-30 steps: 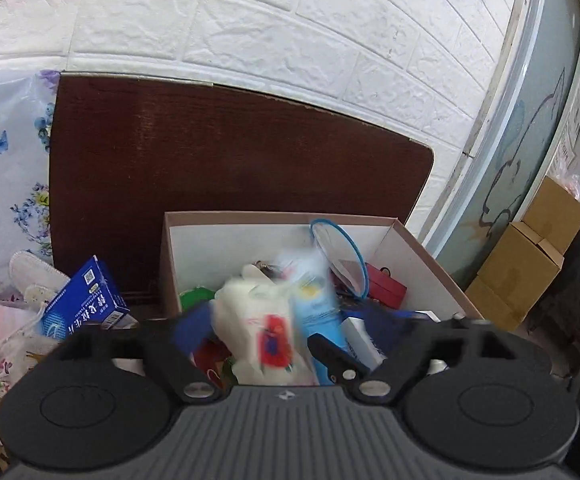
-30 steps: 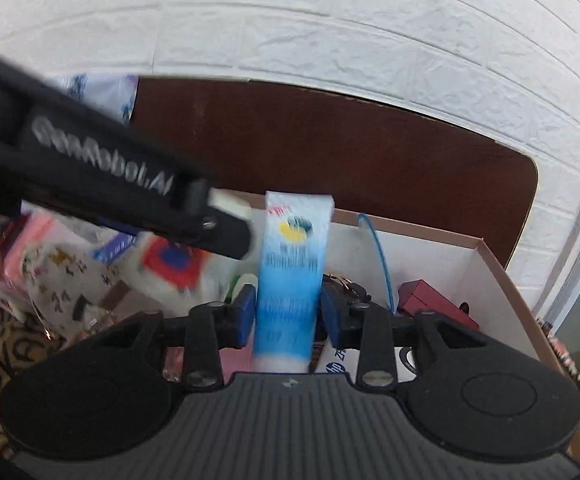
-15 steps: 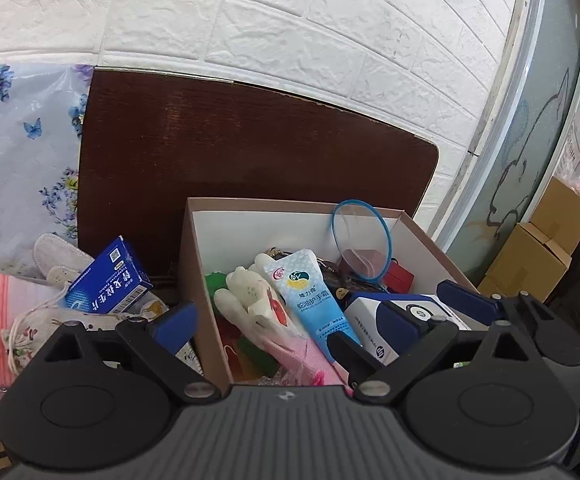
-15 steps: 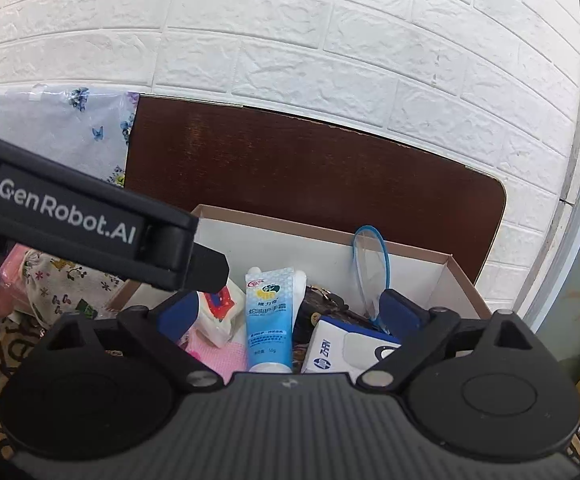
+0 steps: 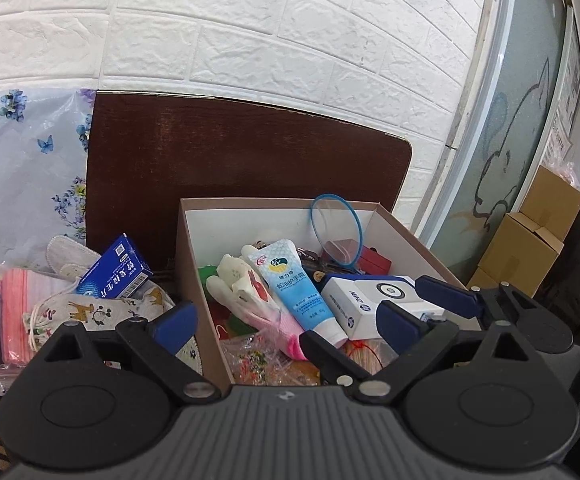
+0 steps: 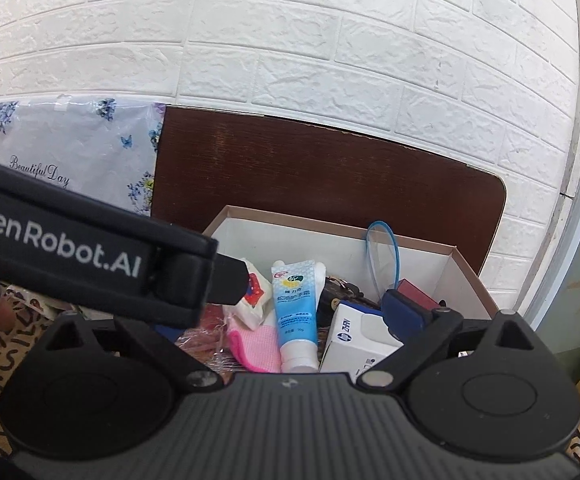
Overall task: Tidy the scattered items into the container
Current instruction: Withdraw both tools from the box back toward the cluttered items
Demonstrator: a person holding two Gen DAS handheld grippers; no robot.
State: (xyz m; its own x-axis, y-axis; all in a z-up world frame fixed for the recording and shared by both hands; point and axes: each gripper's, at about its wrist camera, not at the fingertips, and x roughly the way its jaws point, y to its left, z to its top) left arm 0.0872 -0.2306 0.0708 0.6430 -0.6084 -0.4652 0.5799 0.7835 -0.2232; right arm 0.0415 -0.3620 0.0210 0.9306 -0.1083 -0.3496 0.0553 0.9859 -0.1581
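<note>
Both sets of jaws are spread wide with nothing in them. The right gripper [image 6: 286, 316] just finished opening up, and the blue-and-white tube [image 6: 295, 312] now lies in the cardboard box [image 5: 194, 264] straight ahead of its jaws, between a white-and-pink glove [image 5: 250, 300] and a white carton [image 5: 362, 300]. The left gripper [image 5: 286, 322] hangs over the box's near-left corner. Left of its jaws, outside the box, sit a blue medicine box [image 5: 114, 272] and what looks like a printed cloth pouch [image 5: 90, 308], hard to tell exactly.
</note>
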